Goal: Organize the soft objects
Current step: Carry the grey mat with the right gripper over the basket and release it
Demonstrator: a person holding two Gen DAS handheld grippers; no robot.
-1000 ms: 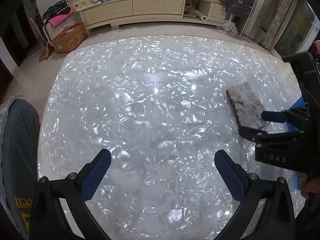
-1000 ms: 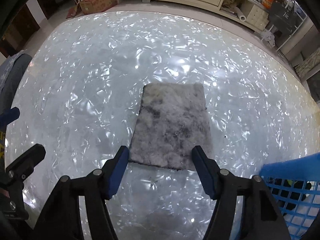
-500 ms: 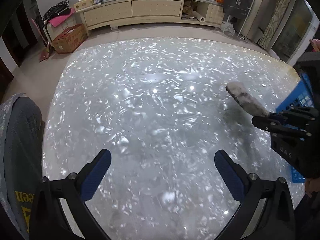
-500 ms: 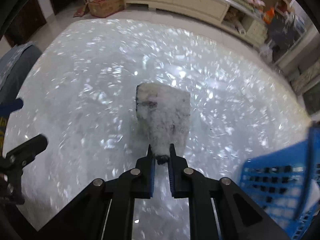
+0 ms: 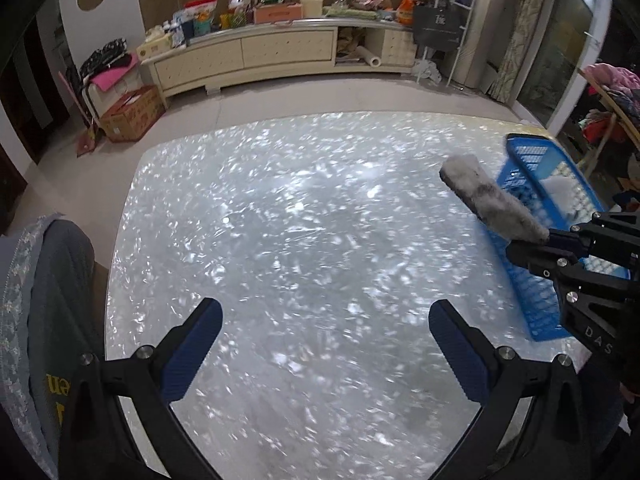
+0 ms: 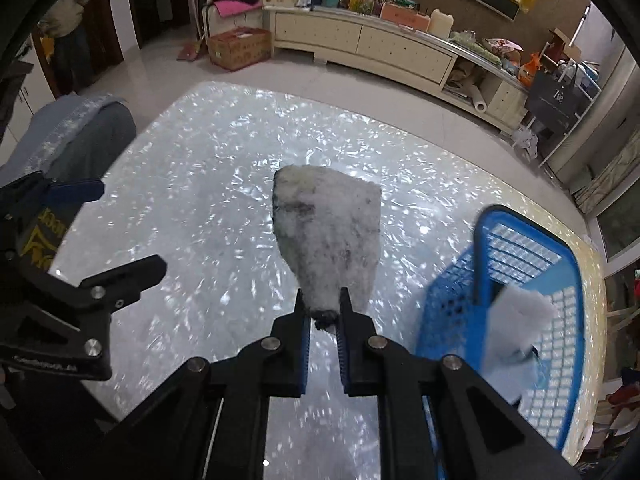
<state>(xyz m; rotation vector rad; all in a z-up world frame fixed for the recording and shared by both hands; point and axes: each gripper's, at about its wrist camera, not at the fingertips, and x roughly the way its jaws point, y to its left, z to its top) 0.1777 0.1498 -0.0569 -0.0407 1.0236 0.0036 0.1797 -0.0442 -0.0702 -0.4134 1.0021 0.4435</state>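
Observation:
My right gripper (image 6: 323, 310) is shut on the near edge of a fluffy grey-white cloth (image 6: 328, 232), which hangs lifted above the shiny white table (image 6: 208, 208). The left wrist view shows the same cloth (image 5: 492, 202) from the side, in the air in front of a blue basket (image 5: 532, 296), held by the right gripper (image 5: 546, 240). The blue basket (image 6: 516, 248) stands at the table's right edge and has pale soft pieces (image 6: 516, 320) inside. My left gripper (image 5: 324, 344) is open and empty above the table's near part.
A chair back with a grey garment (image 5: 44, 304) stands at the table's left edge. Beyond the table are a long cream cabinet (image 5: 280, 54) with clutter on top, a cardboard box (image 5: 130, 114) on the floor and a rack with a dark bag (image 5: 438, 24).
The right gripper closed on the cloth's near edge and lifted it off the table toward the basket. Both grippers rose, so more of the room and basket shows.

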